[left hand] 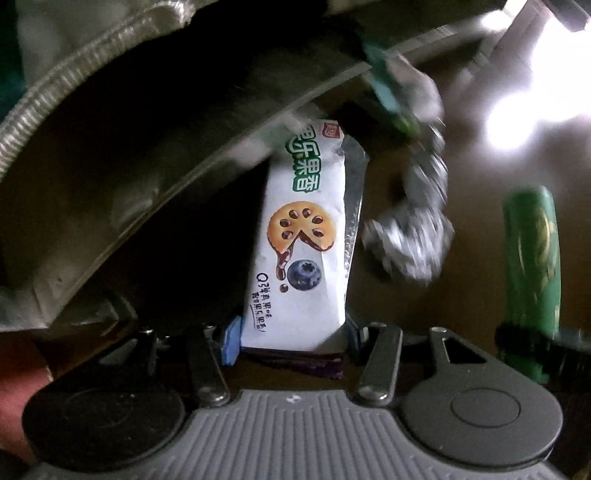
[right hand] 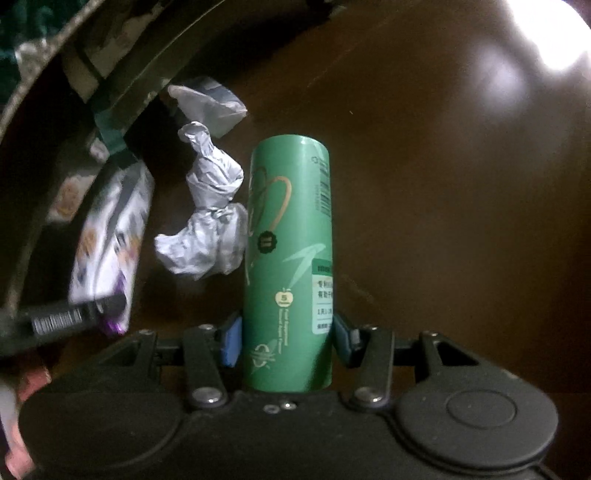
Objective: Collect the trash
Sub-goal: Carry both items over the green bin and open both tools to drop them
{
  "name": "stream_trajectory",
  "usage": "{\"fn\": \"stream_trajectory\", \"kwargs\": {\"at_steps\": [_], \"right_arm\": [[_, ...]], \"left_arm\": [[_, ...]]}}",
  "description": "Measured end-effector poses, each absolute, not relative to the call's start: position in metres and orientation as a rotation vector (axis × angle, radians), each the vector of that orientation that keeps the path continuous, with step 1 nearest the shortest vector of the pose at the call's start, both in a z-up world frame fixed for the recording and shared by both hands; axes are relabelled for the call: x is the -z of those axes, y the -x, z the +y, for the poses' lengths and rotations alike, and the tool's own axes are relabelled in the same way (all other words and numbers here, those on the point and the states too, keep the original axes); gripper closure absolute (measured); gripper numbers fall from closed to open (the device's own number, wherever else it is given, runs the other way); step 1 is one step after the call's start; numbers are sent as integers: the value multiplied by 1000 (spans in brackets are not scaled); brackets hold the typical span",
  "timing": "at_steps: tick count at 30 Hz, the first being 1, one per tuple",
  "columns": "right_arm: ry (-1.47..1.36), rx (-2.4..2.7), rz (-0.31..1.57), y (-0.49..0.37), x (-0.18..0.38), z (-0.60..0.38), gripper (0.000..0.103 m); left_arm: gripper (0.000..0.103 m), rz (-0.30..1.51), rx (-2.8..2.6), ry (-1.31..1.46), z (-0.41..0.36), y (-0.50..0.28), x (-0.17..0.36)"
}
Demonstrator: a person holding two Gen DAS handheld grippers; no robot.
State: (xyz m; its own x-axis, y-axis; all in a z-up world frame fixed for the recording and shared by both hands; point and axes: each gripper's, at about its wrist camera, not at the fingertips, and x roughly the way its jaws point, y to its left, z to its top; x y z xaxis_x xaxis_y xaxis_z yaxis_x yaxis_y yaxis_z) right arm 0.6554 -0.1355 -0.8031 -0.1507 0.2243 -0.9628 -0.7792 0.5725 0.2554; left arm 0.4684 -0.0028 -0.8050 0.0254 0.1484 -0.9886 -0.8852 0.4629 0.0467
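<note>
Pads of blue rubber (left hand: 232,341) on the left hand-held gripper (left hand: 291,343) press against both sides of a white snack wrapper (left hand: 303,240), which it holds by the lower end. The wrapper stands up from the jaws, printed with a biscuit and a blueberry, and its silver inner foil shows along the right edge. Its top end reaches the rim of a large dark container (left hand: 155,155) that curves across the upper left of the left wrist view; this is probably a bin with a liner (left hand: 74,62) folded over its edge, though blur and shadow make that hard to confirm.

The right hand-held gripper (right hand: 288,339) is closed on a green cylindrical can (right hand: 291,258), its blue pads touching the can's lower sides. The can points straight away from the camera over a dark brown surface (right hand: 443,221). From the left wrist camera the same can (left hand: 532,266) appears at the right edge, well apart from the wrapper.

Between the two held items lies a crumpled ball of white paper (right hand: 207,229), just left of the can in the right wrist view, and it is blurred in the left wrist view (left hand: 413,236). Beyond it sits a second pale scrap (right hand: 210,105), near the container's rim. A bright glare (right hand: 546,33) washes out the upper right corner.
</note>
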Motion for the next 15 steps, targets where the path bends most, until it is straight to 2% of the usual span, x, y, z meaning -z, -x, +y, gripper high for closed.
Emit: {"fn": "stream_trajectory", "kwargs": {"at_steps": [4,9,15], "right_arm": [[394,-850,1517,-635,783,-151,55],[282,-737,1570,-605,745,-168,55],[259,-691,1614,-571,665,-184,55]], "left_arm": [[51,1377,-766,612,-16,-464,783],[51,1366,-698,616,-29,-453,736],[51,1361,-652,608,-46,-443,639]]}}
